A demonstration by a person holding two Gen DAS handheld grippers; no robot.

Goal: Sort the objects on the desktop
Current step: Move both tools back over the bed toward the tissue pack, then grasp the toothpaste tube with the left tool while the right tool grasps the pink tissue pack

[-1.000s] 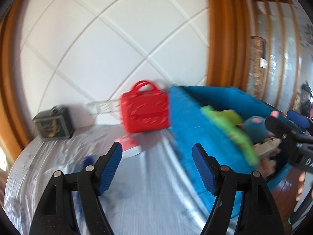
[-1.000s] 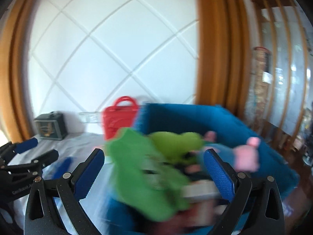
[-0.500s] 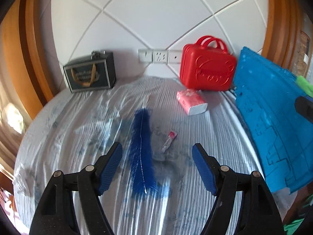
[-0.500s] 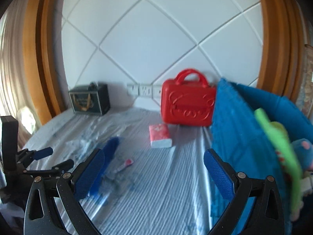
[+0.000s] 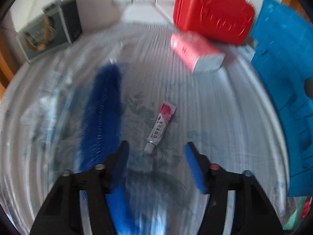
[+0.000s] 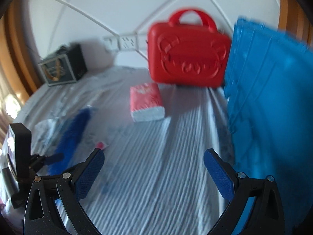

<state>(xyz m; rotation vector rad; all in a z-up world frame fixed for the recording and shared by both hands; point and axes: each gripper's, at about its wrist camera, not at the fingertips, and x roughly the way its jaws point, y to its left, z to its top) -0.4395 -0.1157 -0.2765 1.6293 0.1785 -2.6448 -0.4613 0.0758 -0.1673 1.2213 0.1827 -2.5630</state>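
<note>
Fingers of your left gripper [image 5: 156, 152]: apart, blue pads facing, nothing clamped; the jaws have just been closing. They point steeply down at the table [image 5: 215, 121], which is covered in striped plastic sheeting.

Fingers of your right gripper [image 6: 153, 160]: wide apart, empty, over bare sheeting.

Items on the table, as you see them:

- Tube [image 5: 160, 126]: small, white with a pink-red end, lying flat just ahead of your left gripper's tips, its cap end nearest the gap between them. Not touched. In the right wrist view only its pink end shows [image 6: 100, 145], beside your right gripper's left fingertip.
- Brush [image 5: 101, 109]: long, dark blue, bristly, lying lengthwise beside the tube. Its near end runs under your left gripper's left finger; contact cannot be told through the blur.
- Tissue pack [image 5: 195, 51]: pink top, white end, lying flat farther back, just in front of the case.
- Case [image 6: 187, 56]: red, handled, embossed bear face, standing upright at the wall.
- Black box [image 6: 63, 67]: gold emblem on its front, far left corner of the table, well apart from the rest.
- Bin [image 6: 270, 101]: blue, its wall standing along the table's right side, next to the case.
- Sockets [image 6: 122, 43]: white strip on the wall behind the table, between box and case.

Your left gripper [image 6: 49, 158] also shows low at the left edge of the right wrist view, by the brush.
</note>
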